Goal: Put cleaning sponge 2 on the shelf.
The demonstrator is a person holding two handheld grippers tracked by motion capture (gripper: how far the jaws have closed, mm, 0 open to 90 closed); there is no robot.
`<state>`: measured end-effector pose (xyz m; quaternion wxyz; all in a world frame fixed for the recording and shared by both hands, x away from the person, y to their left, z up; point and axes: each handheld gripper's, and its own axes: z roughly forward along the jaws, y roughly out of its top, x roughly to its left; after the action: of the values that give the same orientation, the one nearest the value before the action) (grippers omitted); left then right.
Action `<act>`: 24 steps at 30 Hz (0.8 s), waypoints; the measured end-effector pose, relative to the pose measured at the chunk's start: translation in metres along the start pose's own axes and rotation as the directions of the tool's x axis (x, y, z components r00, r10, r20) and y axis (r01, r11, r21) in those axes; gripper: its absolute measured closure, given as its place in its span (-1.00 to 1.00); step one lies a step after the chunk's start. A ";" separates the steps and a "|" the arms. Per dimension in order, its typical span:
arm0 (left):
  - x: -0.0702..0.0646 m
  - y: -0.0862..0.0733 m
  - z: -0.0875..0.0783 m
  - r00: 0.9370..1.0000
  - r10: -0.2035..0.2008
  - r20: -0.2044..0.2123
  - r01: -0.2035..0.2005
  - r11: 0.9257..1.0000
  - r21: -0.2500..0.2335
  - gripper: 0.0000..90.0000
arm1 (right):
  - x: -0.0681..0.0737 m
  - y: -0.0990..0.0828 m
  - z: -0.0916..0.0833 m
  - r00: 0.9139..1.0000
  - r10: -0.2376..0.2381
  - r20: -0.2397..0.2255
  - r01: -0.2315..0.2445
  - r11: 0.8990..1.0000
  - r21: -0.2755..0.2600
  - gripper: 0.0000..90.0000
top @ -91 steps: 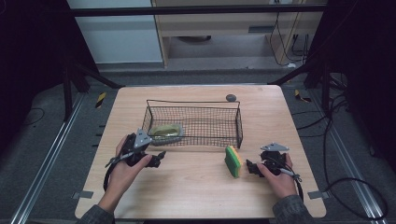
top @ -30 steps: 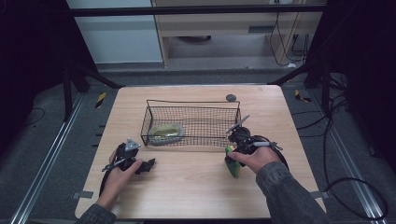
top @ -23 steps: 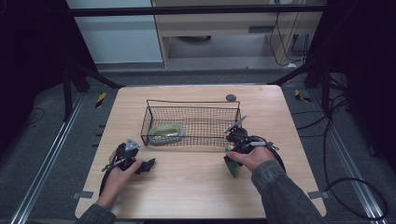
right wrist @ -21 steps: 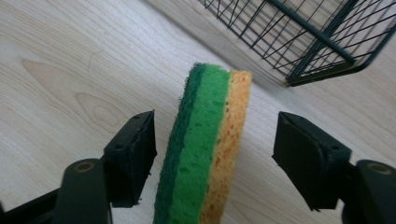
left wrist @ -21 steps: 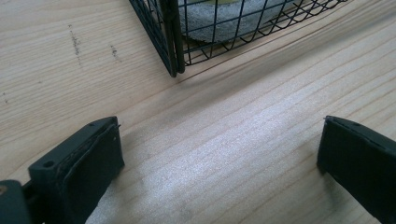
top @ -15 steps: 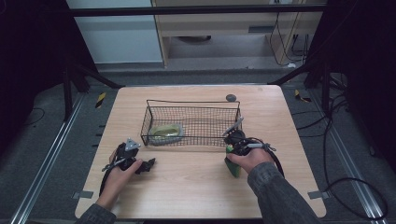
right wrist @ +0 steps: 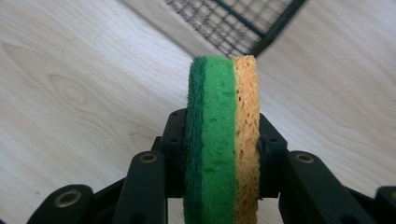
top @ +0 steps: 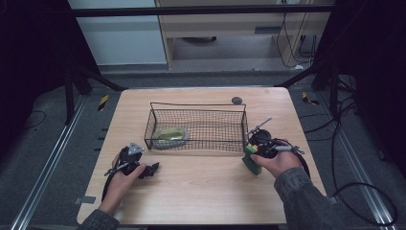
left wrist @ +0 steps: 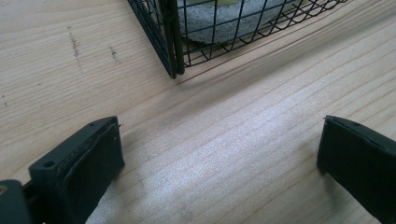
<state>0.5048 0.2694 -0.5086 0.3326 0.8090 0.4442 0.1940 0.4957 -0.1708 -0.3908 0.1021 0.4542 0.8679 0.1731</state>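
The sponge (right wrist: 222,140), dark green scouring layer on bright green foam backed by porous orange, stands on edge, pinched by the right gripper (right wrist: 219,154), whose jaws have just closed on it, just right of the wire basket (top: 198,125). The left gripper (left wrist: 219,158) rests spread over bare table (top: 201,191).

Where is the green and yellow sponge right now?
The sponge is clamped between the right gripper's jaws. In the high view it sits at the table's right side, just outside the basket's right end.
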 end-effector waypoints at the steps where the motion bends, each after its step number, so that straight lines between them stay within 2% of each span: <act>1: 0.000 0.000 0.000 1.000 0.000 0.000 0.000 1.000 0.000 -1.00 | 0.000 0.000 0.000 1.000 0.000 0.000 0.000 1.000 0.000 0.42; 2: 0.000 0.000 0.000 1.000 0.000 0.000 0.000 1.000 0.000 -1.00 | -0.008 -0.002 -0.004 1.000 -0.003 0.014 0.003 1.000 -0.009 0.42; 3: 0.000 0.000 0.000 1.000 0.000 0.000 0.000 1.000 0.000 -1.00 | -0.008 -0.002 -0.004 1.000 -0.003 0.014 0.003 1.000 -0.009 0.42; 4: 0.000 0.000 0.000 1.000 0.000 0.000 0.000 1.000 0.000 -1.00 | -0.015 -0.002 -0.008 1.000 0.002 0.030 -0.002 1.000 -0.023 0.42; 5: 0.000 0.000 0.000 1.000 0.000 0.000 0.000 1.000 0.000 -1.00 | -0.015 -0.002 -0.008 1.000 0.002 0.030 -0.002 1.000 -0.023 0.42; 6: 0.000 0.000 0.000 1.000 0.000 0.000 0.000 1.000 0.000 -1.00 | -0.023 -0.001 -0.013 0.999 0.010 0.036 -0.009 0.999 -0.041 0.42; 7: 0.000 0.000 0.000 1.000 0.000 0.000 0.000 1.000 0.000 -1.00 | -0.023 -0.001 -0.013 0.999 0.010 0.036 -0.009 0.999 -0.041 0.42; 10: 0.000 0.000 0.000 1.000 -0.001 0.000 0.001 1.000 -0.001 -1.00 | -0.035 0.003 -0.021 0.998 0.027 0.057 -0.023 0.997 -0.078 0.42; 15: 0.000 0.000 0.000 1.000 -0.001 0.000 0.001 1.000 0.000 -1.00 | -0.044 0.012 -0.028 0.997 0.037 0.071 -0.029 0.993 -0.111 0.42; 17: 0.000 0.000 0.000 1.000 -0.005 -0.001 0.005 1.000 -0.005 -1.00 | -0.049 0.020 -0.033 0.996 0.041 0.080 -0.031 0.991 -0.129 0.42; 24: 0.000 0.000 0.000 1.000 -0.002 -0.001 0.002 1.000 -0.004 -1.00 | -0.057 0.041 -0.043 0.996 0.023 0.092 -0.010 0.990 -0.138 0.43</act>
<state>0.5049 0.2692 -0.5088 0.3344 0.8076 0.4449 0.1950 0.5441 -0.2051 -0.3339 0.1721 0.4608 0.8444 0.2121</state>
